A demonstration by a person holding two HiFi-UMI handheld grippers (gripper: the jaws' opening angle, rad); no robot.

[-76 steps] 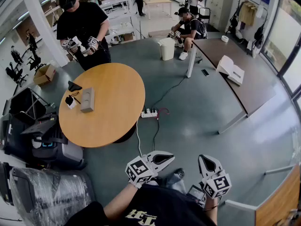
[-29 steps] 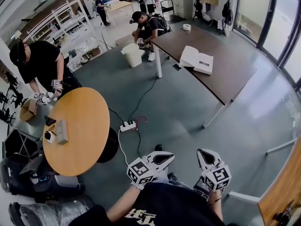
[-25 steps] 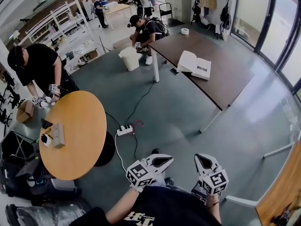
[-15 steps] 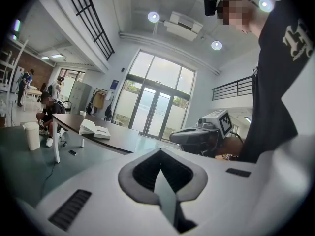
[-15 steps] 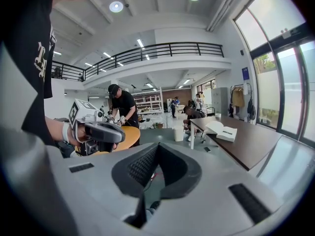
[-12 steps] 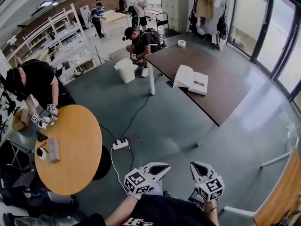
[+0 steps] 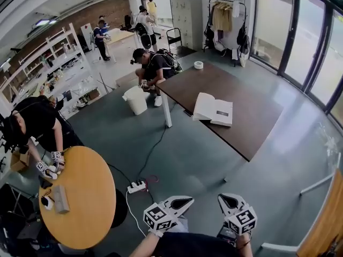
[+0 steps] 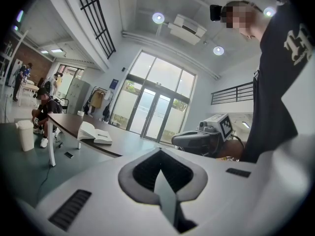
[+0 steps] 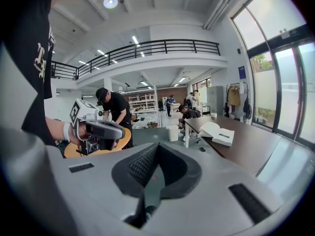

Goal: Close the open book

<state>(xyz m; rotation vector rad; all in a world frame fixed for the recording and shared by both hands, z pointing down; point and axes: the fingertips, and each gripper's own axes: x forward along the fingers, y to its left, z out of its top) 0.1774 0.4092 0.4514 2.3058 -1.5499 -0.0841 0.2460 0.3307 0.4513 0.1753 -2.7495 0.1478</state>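
Holds the left gripper (image 7: 185, 201) and the right gripper (image 7: 225, 199) low at the bottom of the head view, side by side yet apart, both pointing out over the grey floor (image 7: 203, 154). Shows, in the left gripper view, jaws pressed together with nothing between them. Shows, in the right gripper view, jaws likewise closed at the tips and pinching nothing, only a thin sliver of floor visible behind where the tips meet.

Places the open book (image 7: 213, 110) well ahead of both grippers, flat on the dark brown table (image 7: 252, 116), pages up, the left page arched higher than the right. Lies near the long edge facing the grippers, touched by neither gripper. Shares that table with 1 roll of tape (image 7: 199, 65) at the far end, well apart from the book.

On the floor just below the table edge beside the book, 1 small dark flat thing (image 7: 186, 113), possibly a phone, too small to tell. Past the table's far corner, 1 crouching person (image 7: 153, 68) next to a white bin (image 7: 135, 99). Off to the left, a round wooden table (image 7: 86, 197) with 1 person in black (image 7: 37, 130) bent over its far rim. Between that round table and the 2 grippers, a white power strip (image 7: 136, 187) on the floor, cables trailing from it toward the dark table.
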